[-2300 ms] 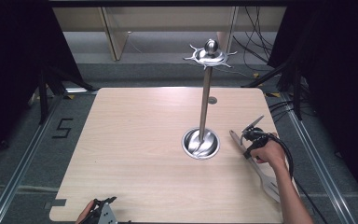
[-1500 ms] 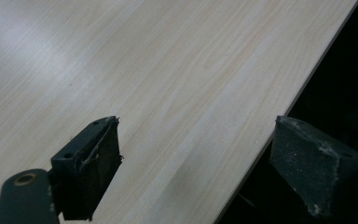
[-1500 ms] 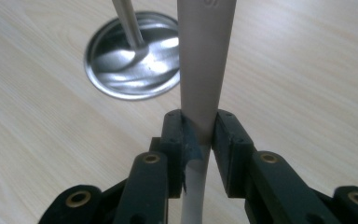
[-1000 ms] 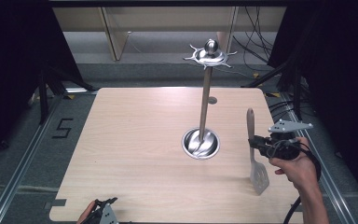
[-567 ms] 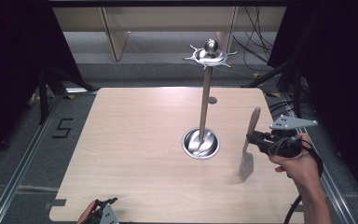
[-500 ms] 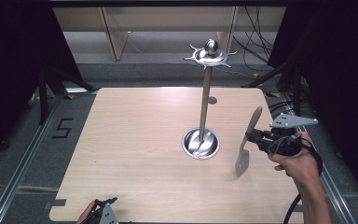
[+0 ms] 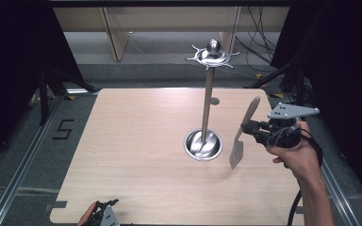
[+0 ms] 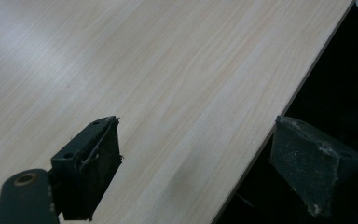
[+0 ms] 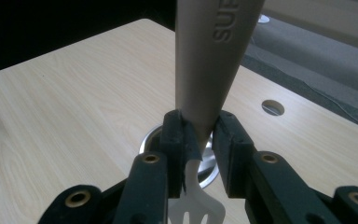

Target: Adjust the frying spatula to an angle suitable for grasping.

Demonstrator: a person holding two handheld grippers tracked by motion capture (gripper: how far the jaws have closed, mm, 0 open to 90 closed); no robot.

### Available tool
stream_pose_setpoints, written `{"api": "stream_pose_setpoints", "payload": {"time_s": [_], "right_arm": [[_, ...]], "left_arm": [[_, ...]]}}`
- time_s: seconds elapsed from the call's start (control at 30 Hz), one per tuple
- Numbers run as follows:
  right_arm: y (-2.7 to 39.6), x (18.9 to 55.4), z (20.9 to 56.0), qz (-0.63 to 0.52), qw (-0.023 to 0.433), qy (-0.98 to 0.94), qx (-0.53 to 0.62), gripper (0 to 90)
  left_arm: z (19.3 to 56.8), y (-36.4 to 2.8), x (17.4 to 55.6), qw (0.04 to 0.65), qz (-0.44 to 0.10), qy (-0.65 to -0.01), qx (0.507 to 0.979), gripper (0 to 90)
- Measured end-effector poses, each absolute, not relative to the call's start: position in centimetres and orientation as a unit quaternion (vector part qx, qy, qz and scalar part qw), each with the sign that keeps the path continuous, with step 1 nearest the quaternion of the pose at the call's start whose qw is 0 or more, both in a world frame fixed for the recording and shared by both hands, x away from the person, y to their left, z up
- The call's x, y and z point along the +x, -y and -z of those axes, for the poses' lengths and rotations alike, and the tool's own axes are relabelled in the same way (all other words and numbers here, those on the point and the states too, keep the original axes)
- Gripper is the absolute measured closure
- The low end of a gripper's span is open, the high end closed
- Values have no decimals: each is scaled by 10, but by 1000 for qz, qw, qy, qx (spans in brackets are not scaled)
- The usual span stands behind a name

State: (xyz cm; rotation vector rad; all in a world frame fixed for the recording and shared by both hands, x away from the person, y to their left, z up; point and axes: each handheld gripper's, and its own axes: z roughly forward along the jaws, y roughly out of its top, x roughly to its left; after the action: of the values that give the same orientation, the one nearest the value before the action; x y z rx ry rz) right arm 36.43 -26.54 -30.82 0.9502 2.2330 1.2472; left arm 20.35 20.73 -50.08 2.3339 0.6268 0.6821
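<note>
Two fingers of the right gripper are clamping a spatula; seemingly loosely, risking it swinging into the stand.

The right gripper is black, topped by a grey three-cornered plate with small dark holes; a black cable trails beside the bare forearm. Brass-ringed screw holes mark its black jaws.
</note>
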Motion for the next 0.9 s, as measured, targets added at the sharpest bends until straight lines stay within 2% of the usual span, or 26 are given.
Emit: {"api": "stream_pose_setpoints", "payload": {"time_s": [0.27,0.4,0.9], "right_arm": [[258,370,295,-446,220,-804,324,752],[253,373,293,-452,216,-802,325,752],[238,388,272,-456,209,-807,311,752]], "left_arm": [[501,-207,203,310,-258,-237,884,151],[503,-205,203,327,-258,-248,875,151],[501,-207,203,312,-256,-237,883,151]]}}
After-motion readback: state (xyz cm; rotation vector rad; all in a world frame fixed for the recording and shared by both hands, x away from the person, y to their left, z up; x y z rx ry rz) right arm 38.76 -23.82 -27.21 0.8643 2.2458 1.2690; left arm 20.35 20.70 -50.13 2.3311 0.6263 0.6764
